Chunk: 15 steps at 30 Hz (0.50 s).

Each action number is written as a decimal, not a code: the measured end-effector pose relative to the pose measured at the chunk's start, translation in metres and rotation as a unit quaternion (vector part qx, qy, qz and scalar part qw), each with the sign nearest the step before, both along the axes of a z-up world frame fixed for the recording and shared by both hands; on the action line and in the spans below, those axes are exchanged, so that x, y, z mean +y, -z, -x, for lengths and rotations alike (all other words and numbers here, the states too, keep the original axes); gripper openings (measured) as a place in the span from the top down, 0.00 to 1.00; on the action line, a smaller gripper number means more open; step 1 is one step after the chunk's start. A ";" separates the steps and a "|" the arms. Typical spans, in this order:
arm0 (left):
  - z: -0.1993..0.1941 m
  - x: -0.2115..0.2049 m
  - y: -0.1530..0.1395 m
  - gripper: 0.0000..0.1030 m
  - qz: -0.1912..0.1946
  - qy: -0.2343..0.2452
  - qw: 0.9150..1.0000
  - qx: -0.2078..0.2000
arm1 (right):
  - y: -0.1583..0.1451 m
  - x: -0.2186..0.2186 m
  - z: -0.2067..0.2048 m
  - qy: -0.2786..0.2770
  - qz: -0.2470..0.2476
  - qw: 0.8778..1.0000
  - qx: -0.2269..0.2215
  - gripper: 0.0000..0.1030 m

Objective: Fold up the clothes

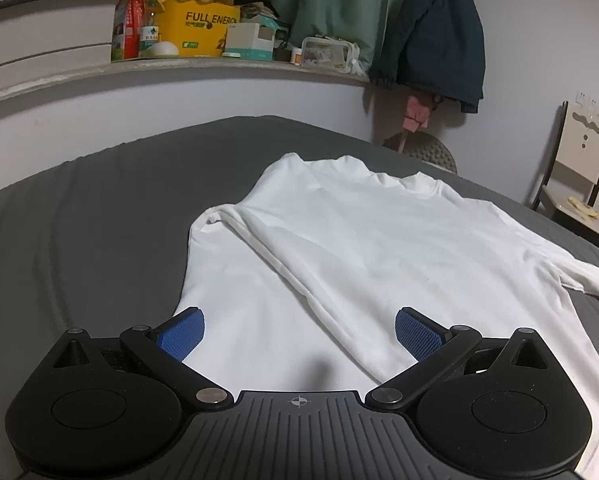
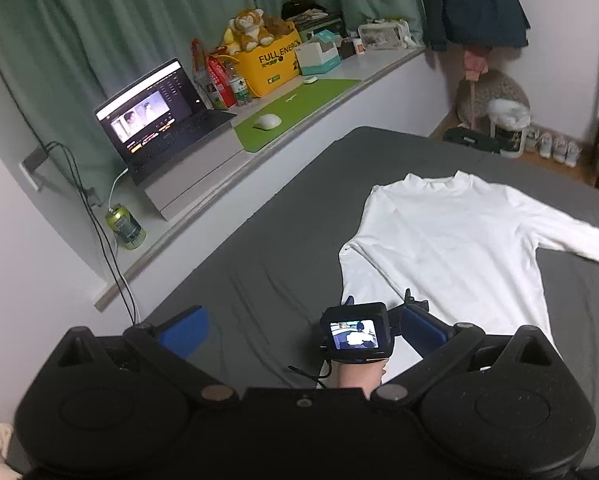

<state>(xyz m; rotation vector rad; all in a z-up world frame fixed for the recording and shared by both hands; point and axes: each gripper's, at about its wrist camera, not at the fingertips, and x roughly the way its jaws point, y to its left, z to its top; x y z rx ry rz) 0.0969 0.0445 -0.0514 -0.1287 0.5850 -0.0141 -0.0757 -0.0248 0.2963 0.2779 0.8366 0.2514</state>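
Observation:
A white long-sleeved shirt (image 1: pixel 379 248) lies flat on the grey bed (image 1: pixel 99 220), collar at the far end. One sleeve (image 1: pixel 299 280) is folded diagonally across the body. The other sleeve (image 2: pixel 579 240) stretches out to the right. My left gripper (image 1: pixel 299 324) hovers open over the hem end of the shirt, blue pads (image 1: pixel 181 336) wide apart and nothing between them. In the right wrist view the left gripper (image 2: pixel 379 300) and the hand holding it sit at the shirt's (image 2: pixel 451 240) near edge. My right gripper (image 2: pixel 303 320) is open, higher up and behind, holding nothing.
A window ledge (image 2: pixel 339 76) runs along the left of the bed with a laptop (image 2: pixel 151 116), a green mat, a mouse, a yellow box (image 2: pixel 271 64) with plush toys, and a can (image 2: pixel 125 226). A dark jacket (image 1: pixel 435 32) hangs at the far wall. A chair (image 1: pixel 575 184) stands at the right.

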 end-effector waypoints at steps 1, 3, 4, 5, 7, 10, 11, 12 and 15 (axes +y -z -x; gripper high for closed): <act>-0.001 -0.001 0.000 0.00 -0.001 0.001 1.000 0.000 | 0.009 -0.010 -0.005 0.001 -0.008 1.000 0.005 0.00; -0.001 -0.004 0.000 0.00 -0.003 0.006 1.000 -0.001 | 0.031 -0.036 -0.017 0.006 -0.022 1.000 0.013 0.00; -0.002 -0.005 0.000 0.00 -0.004 0.008 1.000 -0.001 | 0.045 -0.052 -0.023 0.010 -0.029 0.999 0.016 0.00; -0.002 -0.007 0.000 0.00 -0.005 0.011 1.000 -0.001 | 0.065 -0.073 -0.031 0.023 -0.032 0.999 0.020 0.00; -0.003 -0.009 0.001 0.00 -0.005 0.016 1.000 -0.002 | 0.108 -0.122 -0.047 0.064 -0.026 0.997 0.029 0.00; -0.004 -0.013 0.002 0.00 0.011 0.035 0.999 -0.005 | 0.181 -0.222 -0.071 0.178 0.041 0.983 0.027 0.01; -0.004 -0.014 0.002 0.00 0.017 0.044 0.999 -0.007 | 0.201 -0.255 -0.075 0.223 0.072 0.972 0.017 0.03; -0.005 -0.016 0.002 0.00 0.023 0.055 0.998 -0.009 | 0.218 -0.290 -0.079 0.265 0.099 0.959 0.010 0.07; -0.006 -0.021 0.001 0.00 0.042 0.089 0.995 -0.020 | 0.262 -0.402 -0.089 0.351 0.142 0.925 0.000 0.18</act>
